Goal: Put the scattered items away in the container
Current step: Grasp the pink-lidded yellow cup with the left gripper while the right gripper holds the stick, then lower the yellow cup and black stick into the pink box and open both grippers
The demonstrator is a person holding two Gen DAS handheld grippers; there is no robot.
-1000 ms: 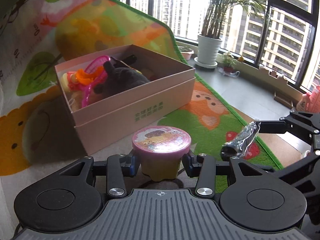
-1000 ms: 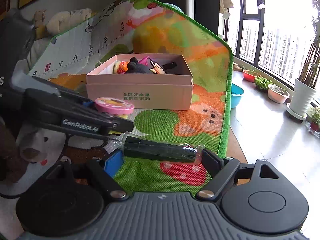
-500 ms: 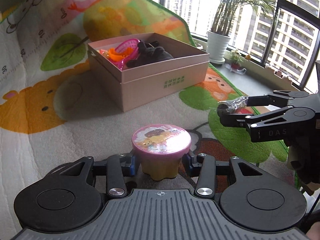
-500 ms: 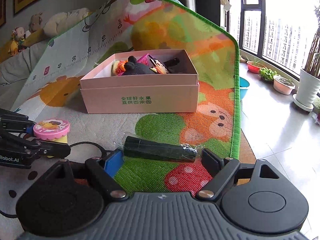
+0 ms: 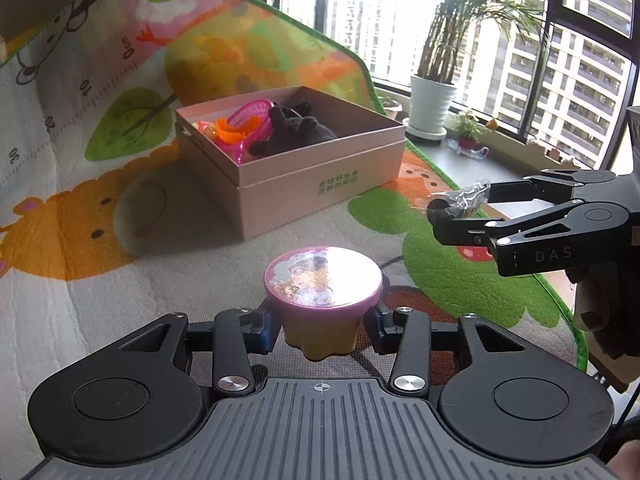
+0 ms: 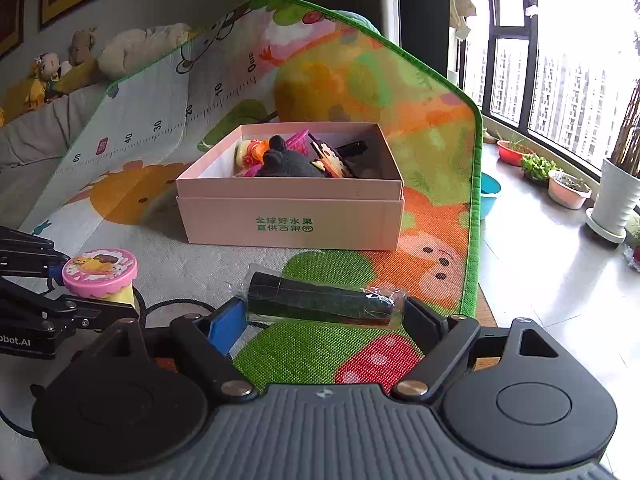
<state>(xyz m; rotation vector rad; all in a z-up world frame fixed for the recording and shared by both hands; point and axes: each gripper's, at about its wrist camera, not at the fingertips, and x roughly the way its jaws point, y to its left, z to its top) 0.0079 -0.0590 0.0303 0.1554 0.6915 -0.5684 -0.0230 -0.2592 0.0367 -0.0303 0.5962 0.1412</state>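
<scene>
The left gripper (image 5: 322, 322) has its jaws closed snugly on the yellow body of a small plastic tub with a round pink picture lid (image 5: 322, 284), gripping below the lid's overhanging rim, probably so the tub cannot slip down. It is carried upright above the colourful cartoon play mat (image 5: 80, 272). The right gripper (image 6: 318, 314) stands with its jaws wide, yet they are clamped on the two ends of a dark cylinder wrapped in clear crinkled plastic (image 6: 320, 300), held crosswise and lengthwise between the pads, which explains the broad opening. Both loads sit on the near side of the pale pink cardboard box with green printed characters (image 6: 290, 220), which rests on the mat further off and already holds a dark plush toy (image 6: 290, 164) and pink and orange plastic toys (image 5: 240, 128). Judging by this, each item waits to be carried over the box's near wall and released inside.
</scene>
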